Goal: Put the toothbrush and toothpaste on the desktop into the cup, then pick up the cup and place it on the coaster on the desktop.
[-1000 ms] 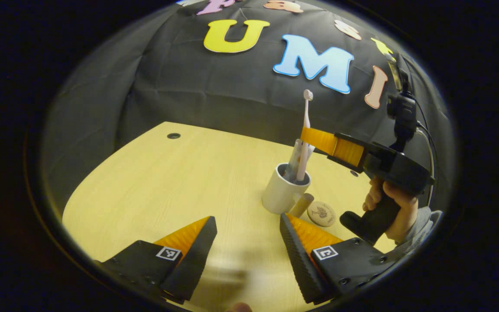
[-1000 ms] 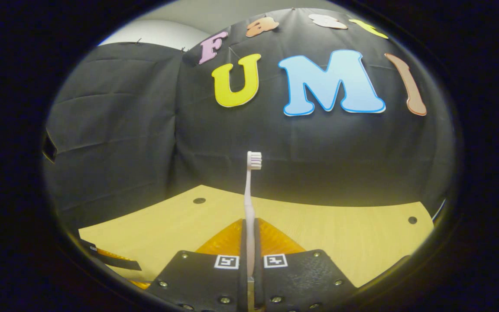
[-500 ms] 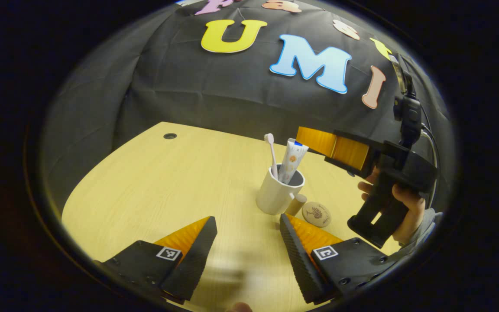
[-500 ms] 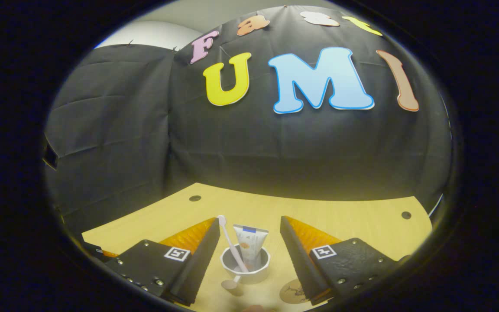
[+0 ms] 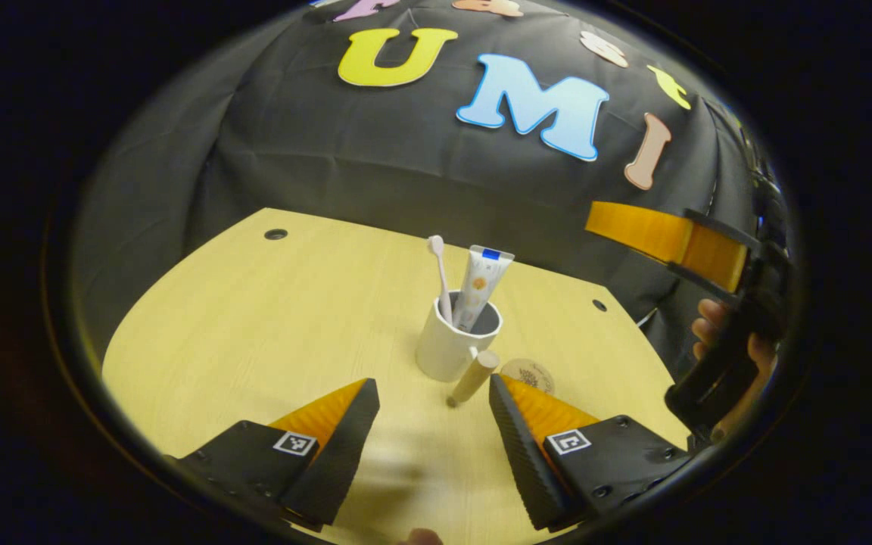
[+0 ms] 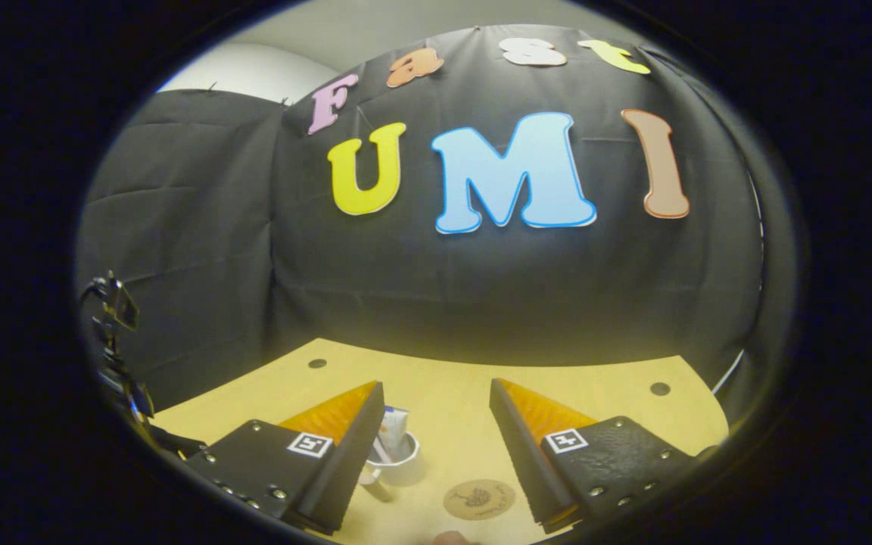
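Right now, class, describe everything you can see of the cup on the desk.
The cup is white, smooth like ceramic, with a grey inside and a light wooden peg handle slanting toward the camera. It stands upright on the wooden desk, beside the round coaster, not on it. The toothbrush and toothpaste stand in it. No gripper touches it.

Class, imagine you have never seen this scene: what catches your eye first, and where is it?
A white cup with a wooden handle stands mid-desk, holding a pale toothbrush and a white toothpaste tube. Beside it lies a round wooden coaster. Both open grippers, left and right, hover nearby.
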Motion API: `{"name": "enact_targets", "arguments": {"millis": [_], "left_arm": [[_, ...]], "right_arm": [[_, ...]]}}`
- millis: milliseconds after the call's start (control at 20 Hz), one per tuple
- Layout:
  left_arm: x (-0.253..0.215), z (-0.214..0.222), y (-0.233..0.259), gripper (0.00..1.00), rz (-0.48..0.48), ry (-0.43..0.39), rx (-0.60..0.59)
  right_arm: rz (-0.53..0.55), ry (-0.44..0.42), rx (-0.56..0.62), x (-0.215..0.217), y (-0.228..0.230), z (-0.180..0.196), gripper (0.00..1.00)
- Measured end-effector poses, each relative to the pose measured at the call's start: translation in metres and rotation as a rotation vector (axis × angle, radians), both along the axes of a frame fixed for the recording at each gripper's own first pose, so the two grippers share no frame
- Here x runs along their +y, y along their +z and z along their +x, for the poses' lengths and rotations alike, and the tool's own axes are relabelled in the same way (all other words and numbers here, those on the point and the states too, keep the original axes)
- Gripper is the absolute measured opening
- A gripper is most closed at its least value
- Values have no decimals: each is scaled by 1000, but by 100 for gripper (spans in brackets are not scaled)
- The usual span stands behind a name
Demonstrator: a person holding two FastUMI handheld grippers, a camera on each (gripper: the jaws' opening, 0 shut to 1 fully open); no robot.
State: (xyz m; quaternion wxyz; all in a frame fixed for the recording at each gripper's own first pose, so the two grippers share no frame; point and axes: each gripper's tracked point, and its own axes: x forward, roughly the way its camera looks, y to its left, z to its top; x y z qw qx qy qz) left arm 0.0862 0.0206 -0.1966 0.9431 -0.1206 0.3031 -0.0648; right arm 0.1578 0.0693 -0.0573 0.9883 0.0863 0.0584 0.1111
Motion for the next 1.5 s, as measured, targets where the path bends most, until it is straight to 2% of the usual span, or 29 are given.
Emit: {"name": "enact_targets", "arguments": {"millis": [300, 350, 400, 450, 550, 600, 650, 750, 800, 850, 900, 1000, 1150, 1500], "left_arm": [[-27, 17, -8, 95, 1, -51, 65], [-32, 20, -12, 91, 6, -63, 88], [-37, 22, -15, 95, 8, -78, 117], [-43, 27, -17, 91, 11, -88, 144], [-49, 40, -20, 95, 14, -101, 177], [-50, 46, -22, 91, 18, -103, 188], [-51, 51, -24, 95, 23, -103, 203], [-53, 59, -29, 91, 29, -104, 245], [-56, 64, -35, 95, 27, -108, 267], [-57, 68, -41, 91, 29, -109, 297], [-58, 71, -46, 95, 32, -112, 332], [-59, 78, -57, 95, 32, -106, 392], [-60, 87, -68, 89, 39, -94, 453], [-57, 98, -99, 88, 103, -68, 577]], "right_arm": [[-2, -62, 43, -42, -1, -18, 86], [-4, -68, 55, -47, -4, -19, 86], [-6, -71, 66, -51, -6, -21, 86], [-10, -76, 77, -55, -8, -23, 86], [-14, -85, 94, -61, -11, -26, 87], [-18, -92, 101, -66, -13, -27, 87], [-21, -100, 109, -71, -15, -28, 88], [-20, -116, 126, -81, -19, -29, 86], [-15, -121, 135, -85, -20, -30, 86], [-12, -125, 144, -88, -22, -32, 87], [-12, -132, 152, -93, -26, -33, 87], [-14, -141, 171, -105, -35, -37, 87], [0, -151, 208, -117, -48, -44, 87], [47, -166, 257, -139, -65, -53, 87]]}}
